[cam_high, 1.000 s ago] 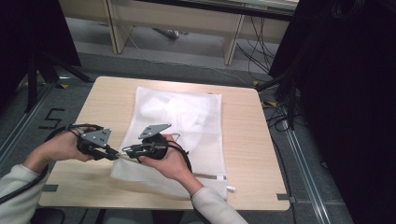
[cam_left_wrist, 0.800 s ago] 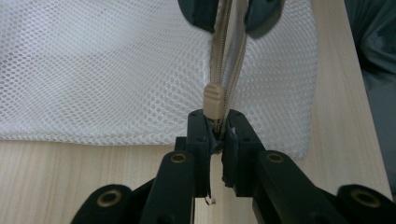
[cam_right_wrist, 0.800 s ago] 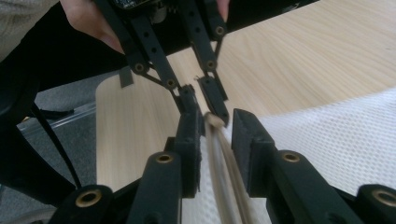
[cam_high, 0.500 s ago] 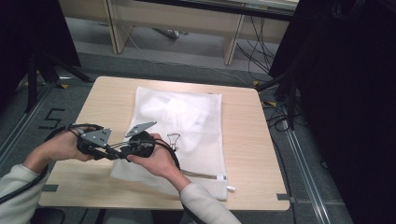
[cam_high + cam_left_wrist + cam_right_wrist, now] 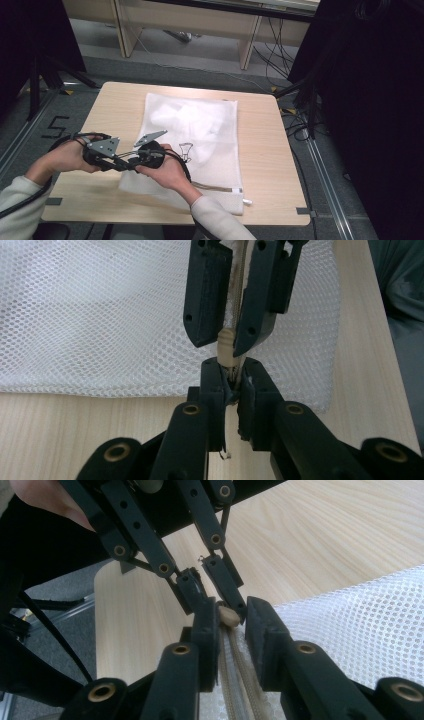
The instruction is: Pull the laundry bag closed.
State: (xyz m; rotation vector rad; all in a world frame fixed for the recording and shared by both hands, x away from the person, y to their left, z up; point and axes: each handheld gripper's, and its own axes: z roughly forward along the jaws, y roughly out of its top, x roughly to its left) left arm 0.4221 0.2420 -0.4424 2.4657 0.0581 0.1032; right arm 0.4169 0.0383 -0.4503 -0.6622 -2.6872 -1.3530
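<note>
A white mesh bag (image 5: pixel 200 125) lies flat on the wooden table (image 5: pixel 270 150), with a beige zipper (image 5: pixel 215 187) along its near edge. At the bag's near left corner the two grippers meet tip to tip. My left gripper (image 5: pixel 124 161) (image 5: pixel 231 377) is shut on the zipper's end and the mesh (image 5: pixel 100 315) beside it. My right gripper (image 5: pixel 132 160) (image 5: pixel 231 612) faces it, its jaws astride the zipper tape (image 5: pixel 240 680) and the beige zipper tab (image 5: pixel 228 615). These jaws have just been closing, and a gap still shows beside the tape.
A small black print (image 5: pixel 186 148) marks the bag's middle. The table's left edge (image 5: pixel 80 145) lies just behind the left hand. Cables (image 5: pixel 295 125) and dark drapes stand to the right, shelf legs (image 5: pixel 247 47) at the back.
The right hand has slid left along the bag's near edge until its gripper meets the left gripper's tips. The left hand and the bag have stayed put.
</note>
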